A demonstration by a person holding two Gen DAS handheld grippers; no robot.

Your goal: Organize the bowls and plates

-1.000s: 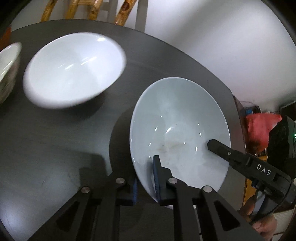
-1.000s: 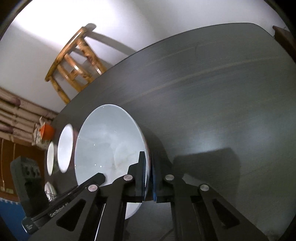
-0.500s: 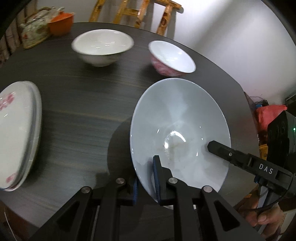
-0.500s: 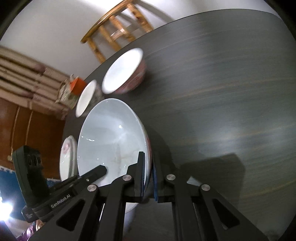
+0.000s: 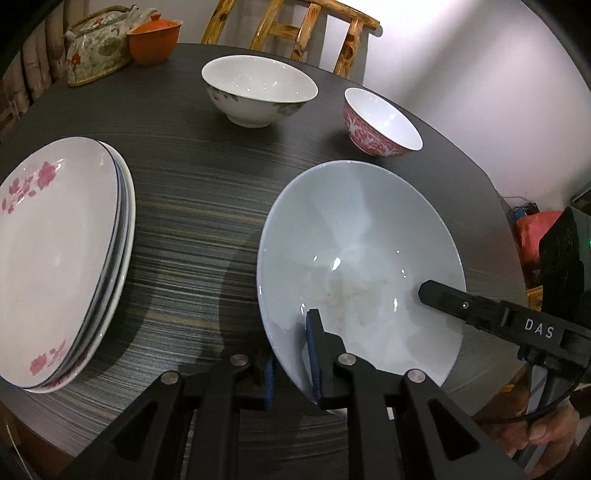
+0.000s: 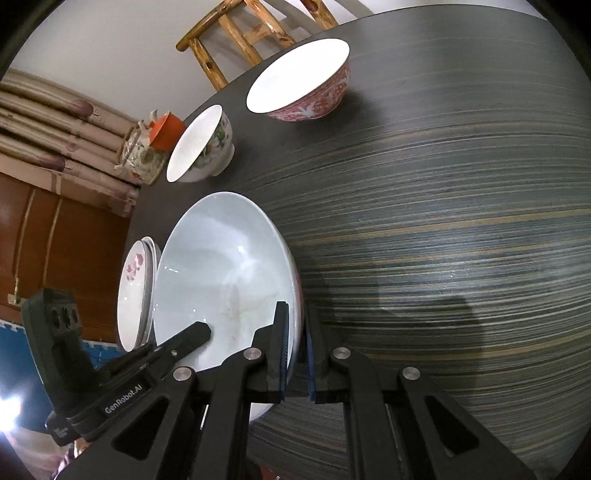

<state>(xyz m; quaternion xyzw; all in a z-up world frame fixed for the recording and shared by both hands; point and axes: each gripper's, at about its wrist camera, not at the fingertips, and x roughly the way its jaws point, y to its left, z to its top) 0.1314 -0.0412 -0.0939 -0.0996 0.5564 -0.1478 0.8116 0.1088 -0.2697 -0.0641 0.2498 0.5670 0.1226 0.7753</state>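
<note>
Big bowl (image 5: pixel 354 236): pale and wide, with a faint smear inside. It sits low over the dark tabletop (image 5: pixel 192 192), near the front edge; I cannot tell if it touches.
Left gripper (image 5: pixel 291 354): its jaws are pinched on the near rim of the big bowl, one finger inside and one outside.
Right gripper (image 6: pixel 295 354): its jaws are squeezed on the other side of the same rim, one finger in and one out.
Stack of plates (image 5: pixel 55 254): white with pink flowers, lying flat on the tabletop to the left of the big bowl, a little apart from it.
Green-flower bowl (image 5: pixel 258 90): white, upright, at the far side of the tabletop.
Red-pattern bowl (image 5: pixel 380 123): upright, to the right of the green-flower bowl and just behind the big bowl.
Teapot (image 5: pixel 98 46): flowered, at the far left corner.
Orange cup (image 5: pixel 155 40): right beside the teapot.
Wooden chair (image 5: pixel 291 29): behind the tabletop, by the white wall.
</note>
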